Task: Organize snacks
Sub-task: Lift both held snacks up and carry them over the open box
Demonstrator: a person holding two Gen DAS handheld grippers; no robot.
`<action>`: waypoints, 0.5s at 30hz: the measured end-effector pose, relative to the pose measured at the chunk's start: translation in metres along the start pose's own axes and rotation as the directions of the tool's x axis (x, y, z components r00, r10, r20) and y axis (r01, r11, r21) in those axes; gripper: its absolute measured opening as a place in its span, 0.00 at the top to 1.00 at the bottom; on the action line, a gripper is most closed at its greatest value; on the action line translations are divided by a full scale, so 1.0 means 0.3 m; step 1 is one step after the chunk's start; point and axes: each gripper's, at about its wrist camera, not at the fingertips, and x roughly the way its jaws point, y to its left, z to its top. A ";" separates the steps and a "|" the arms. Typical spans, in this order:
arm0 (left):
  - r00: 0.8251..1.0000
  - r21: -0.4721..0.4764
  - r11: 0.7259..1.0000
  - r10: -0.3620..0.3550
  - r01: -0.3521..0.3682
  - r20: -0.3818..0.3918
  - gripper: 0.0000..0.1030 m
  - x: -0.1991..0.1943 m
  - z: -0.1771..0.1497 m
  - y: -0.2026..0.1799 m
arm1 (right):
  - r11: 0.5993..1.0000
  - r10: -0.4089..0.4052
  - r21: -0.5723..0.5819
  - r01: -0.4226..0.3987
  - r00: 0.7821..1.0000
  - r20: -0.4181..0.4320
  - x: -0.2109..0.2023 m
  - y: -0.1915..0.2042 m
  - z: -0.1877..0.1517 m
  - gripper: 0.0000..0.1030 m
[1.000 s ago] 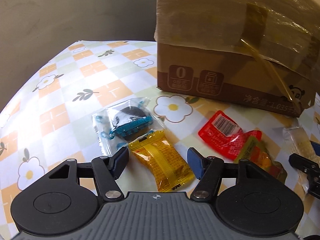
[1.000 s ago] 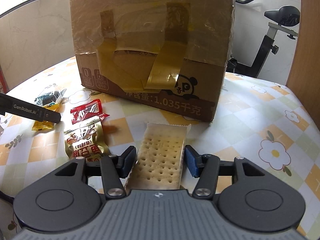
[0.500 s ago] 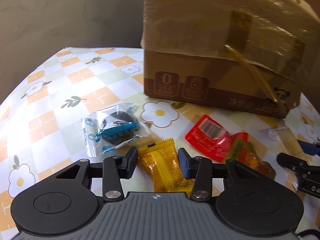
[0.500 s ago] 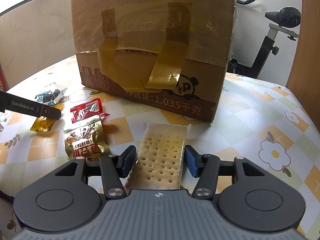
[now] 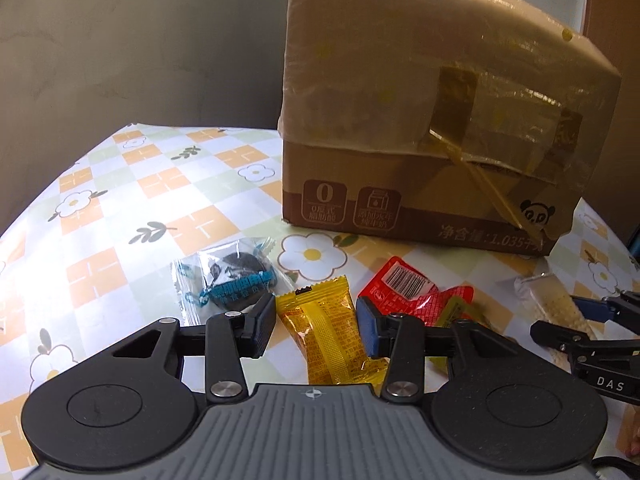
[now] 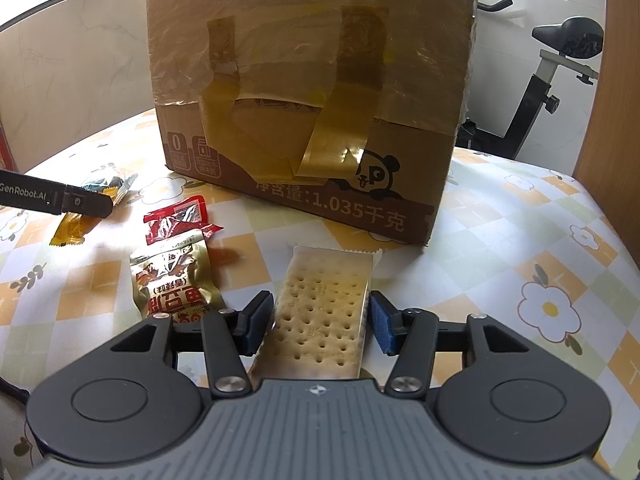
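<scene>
My left gripper (image 5: 316, 328) is shut on a yellow snack packet (image 5: 328, 332) and holds it just above the table. A clear packet with a dark cookie (image 5: 228, 276) lies to its left, and a red packet (image 5: 412, 292) to its right. My right gripper (image 6: 318, 320) is shut on a clear-wrapped cracker pack (image 6: 324, 312). A gold and red packet (image 6: 176, 280) and the red packet (image 6: 176, 220) lie to its left. The taped cardboard box (image 5: 432, 128) stands behind the snacks and also shows in the right wrist view (image 6: 312, 92).
The table has a checked floral cloth (image 5: 120, 208). The left gripper's finger (image 6: 56, 200) shows at the left of the right wrist view. An exercise bike (image 6: 560, 60) stands beyond the table's far right edge. A grey wall (image 5: 140, 48) is behind the table.
My left gripper has closed on the yellow packet and lifted it slightly. The right gripper has stayed on the cracker pack.
</scene>
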 end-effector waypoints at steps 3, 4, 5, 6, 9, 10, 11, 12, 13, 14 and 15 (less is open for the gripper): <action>0.999 0.003 1.000 -0.007 0.007 0.032 0.55 -0.021 0.014 0.004 | 1.000 0.004 0.009 -0.004 1.000 -0.001 -0.009 -0.004 0.005 0.49; 0.999 0.006 1.000 -0.009 0.009 0.044 0.55 -0.030 0.021 0.005 | 1.000 0.003 0.013 -0.003 1.000 0.005 -0.015 -0.005 0.007 0.49; 0.998 0.008 1.000 -0.009 0.009 0.058 0.55 -0.039 0.028 0.006 | 1.000 0.003 0.017 -0.003 1.000 0.014 -0.024 -0.009 0.009 0.50; 0.997 0.010 1.000 -0.010 0.009 0.072 0.55 -0.049 0.035 0.008 | 1.000 0.002 0.021 -0.002 1.000 0.022 -0.034 -0.010 0.013 0.50; 0.994 0.016 1.000 -0.020 0.018 0.107 0.55 -0.078 0.054 0.012 | 1.000 -0.008 0.027 0.007 0.999 0.047 -0.072 -0.021 0.032 0.51; 0.993 0.018 1.000 -0.022 0.020 0.118 0.55 -0.087 0.060 0.011 | 1.000 -0.009 0.027 0.007 0.998 0.057 -0.087 -0.026 0.041 0.51; 0.991 0.021 1.000 -0.026 0.023 0.129 0.55 -0.096 0.066 0.010 | 1.000 -0.013 0.026 0.011 0.997 0.072 -0.103 -0.030 0.052 0.51; 0.990 0.024 0.999 -0.030 0.027 0.140 0.55 -0.104 0.073 0.008 | 1.000 -0.018 0.024 0.016 0.996 0.087 -0.118 -0.035 0.062 0.51; 0.988 0.028 0.999 -0.035 0.031 0.152 0.55 -0.115 0.079 0.005 | 1.000 -0.024 0.023 0.022 0.994 0.105 -0.135 -0.039 0.075 0.51; 0.985 0.034 0.999 -0.041 0.036 0.166 0.55 -0.126 0.088 0.002 | 0.999 -0.029 0.023 0.026 0.992 0.125 -0.155 -0.045 0.089 0.51; 0.982 0.042 0.998 -0.046 0.039 0.181 0.55 -0.135 0.099 -0.002 | 0.999 -0.032 0.025 0.029 0.989 0.144 -0.174 -0.050 0.102 0.51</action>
